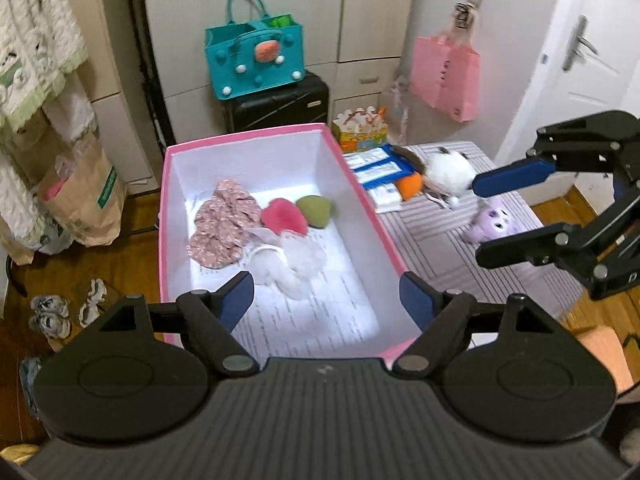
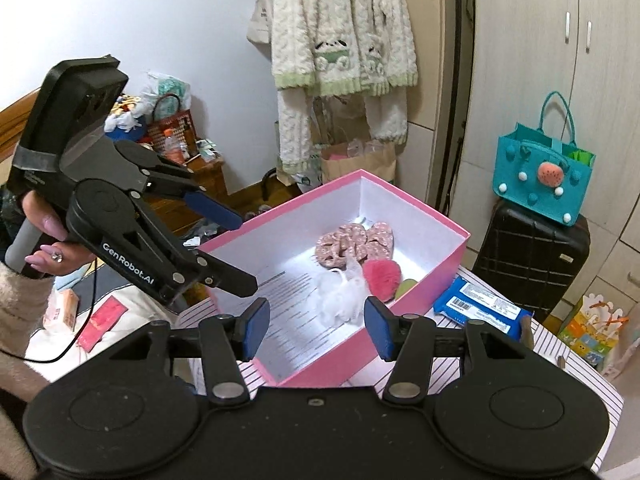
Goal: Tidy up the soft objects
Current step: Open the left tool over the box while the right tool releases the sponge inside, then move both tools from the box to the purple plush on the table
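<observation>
A pink box (image 1: 248, 134) with a white inside stands on a striped table (image 1: 460, 272). In it lie a pink floral cloth (image 1: 224, 224), a pink pompom (image 1: 284, 216), a green puff (image 1: 316, 210) and a white mesh puff (image 1: 288, 260). My left gripper (image 1: 326, 298) hovers open over the box's near end, holding nothing. To its right, my right gripper (image 1: 478, 220) is open above the table, near a purple plush (image 1: 494, 222), a white fluffy toy (image 1: 446, 172) and an orange piece (image 1: 410, 186). The right wrist view shows the right gripper (image 2: 316, 328) empty before the box (image 2: 332, 364) and the left gripper (image 2: 242, 250) held by a hand.
A blue packet (image 1: 380, 164) lies on the table beside the box. Behind stand a black suitcase (image 1: 276, 104) with a teal bag (image 1: 256, 64) on top, cupboards and a hanging pink bag (image 1: 444, 74). Paper bags (image 1: 84, 200) and slippers (image 1: 52, 314) sit on the floor at left.
</observation>
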The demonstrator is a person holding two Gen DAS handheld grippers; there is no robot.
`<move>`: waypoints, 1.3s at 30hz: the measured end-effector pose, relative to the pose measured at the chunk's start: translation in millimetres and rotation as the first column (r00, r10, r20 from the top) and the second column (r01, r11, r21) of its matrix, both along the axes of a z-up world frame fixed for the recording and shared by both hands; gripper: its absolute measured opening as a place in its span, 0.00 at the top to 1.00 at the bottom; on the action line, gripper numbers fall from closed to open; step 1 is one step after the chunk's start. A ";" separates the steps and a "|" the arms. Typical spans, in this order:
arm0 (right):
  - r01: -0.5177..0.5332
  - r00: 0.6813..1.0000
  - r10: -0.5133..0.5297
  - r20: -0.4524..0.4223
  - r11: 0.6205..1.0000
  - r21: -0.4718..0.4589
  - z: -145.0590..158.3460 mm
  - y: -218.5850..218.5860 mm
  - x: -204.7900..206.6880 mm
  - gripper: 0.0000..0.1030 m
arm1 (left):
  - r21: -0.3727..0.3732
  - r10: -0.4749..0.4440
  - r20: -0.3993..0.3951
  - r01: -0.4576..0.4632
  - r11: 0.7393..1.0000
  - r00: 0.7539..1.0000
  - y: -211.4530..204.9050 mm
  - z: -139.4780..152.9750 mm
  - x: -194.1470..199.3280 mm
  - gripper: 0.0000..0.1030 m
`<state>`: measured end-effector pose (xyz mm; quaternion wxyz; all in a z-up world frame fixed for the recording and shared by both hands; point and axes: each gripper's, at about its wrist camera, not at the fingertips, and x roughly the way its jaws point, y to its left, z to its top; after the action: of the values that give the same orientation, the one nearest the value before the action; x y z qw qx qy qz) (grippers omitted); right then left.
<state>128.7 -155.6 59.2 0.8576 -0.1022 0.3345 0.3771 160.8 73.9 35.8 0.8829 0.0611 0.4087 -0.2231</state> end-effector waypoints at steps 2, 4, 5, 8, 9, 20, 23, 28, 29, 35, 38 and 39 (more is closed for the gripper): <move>0.000 1.000 0.000 0.010 1.000 0.001 2.6 -5.3 -11.6 0.43 | 0.005 -0.017 0.007 0.017 1.000 1.000 -3.8 3.4 -11.8 0.22; 0.004 1.000 -0.004 0.014 1.000 0.007 4.3 -11.0 -22.5 0.41 | 0.010 -0.035 0.006 0.035 0.999 0.999 -8.6 5.3 -22.3 0.18; 0.009 1.000 -0.010 0.011 1.000 0.015 5.0 -14.5 -27.5 0.41 | 0.011 -0.051 0.003 0.051 0.999 0.999 -11.0 6.2 -27.7 0.18; 0.022 1.000 -0.022 0.000 0.999 0.023 3.5 -23.8 -39.8 0.40 | -0.008 -0.084 -0.024 0.083 0.996 0.996 -17.3 7.3 -39.5 0.17; 0.026 1.000 -0.026 -0.002 0.999 0.023 2.4 -26.4 -42.6 0.40 | -0.010 -0.096 -0.031 0.096 0.995 0.995 -19.6 7.3 -43.4 0.17; 0.066 0.998 -0.065 -0.026 0.998 0.025 -19.5 -62.0 -77.7 0.38 | 0.098 -0.205 0.014 0.203 0.974 0.979 -62.7 1.2 -81.2 0.16; 0.073 0.997 -0.072 -0.037 0.997 0.022 -28.4 -71.3 -83.9 0.38 | 0.097 -0.238 -0.010 0.238 0.966 0.971 -78.1 -4.1 -85.0 0.16; 0.099 0.995 -0.098 -0.034 0.995 0.019 -45.1 -90.4 -93.6 0.37 | 0.097 -0.273 -0.032 0.274 0.957 0.962 -101.2 -11.9 -88.0 0.16; 0.105 0.994 -0.105 -0.031 0.994 0.018 -48.5 -94.7 -95.3 0.36 | 0.092 -0.279 -0.036 0.281 0.955 0.960 -105.8 -14.2 -87.6 0.16; 0.175 0.984 -0.175 -0.006 0.984 0.002 -75.1 -122.8 -94.1 0.36 | 0.039 -0.303 -0.037 0.305 0.952 0.952 -131.1 -33.0 -84.3 0.16; 0.204 0.979 -0.204 0.025 0.979 -0.008 -85.8 -134.9 -91.1 0.35 | 0.022 -0.296 -0.036 0.296 0.955 0.955 -142.8 -42.6 -80.5 0.16; 0.211 0.977 -0.211 0.037 0.977 -0.010 -88.9 -137.3 -90.7 0.35 | 0.012 -0.294 -0.039 0.295 0.956 0.955 -146.0 -45.3 -78.6 0.16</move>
<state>38.0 -292.9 -29.6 0.8979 -0.0790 0.3306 0.2797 82.2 -72.1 -9.5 0.8315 0.1249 0.4133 -0.3495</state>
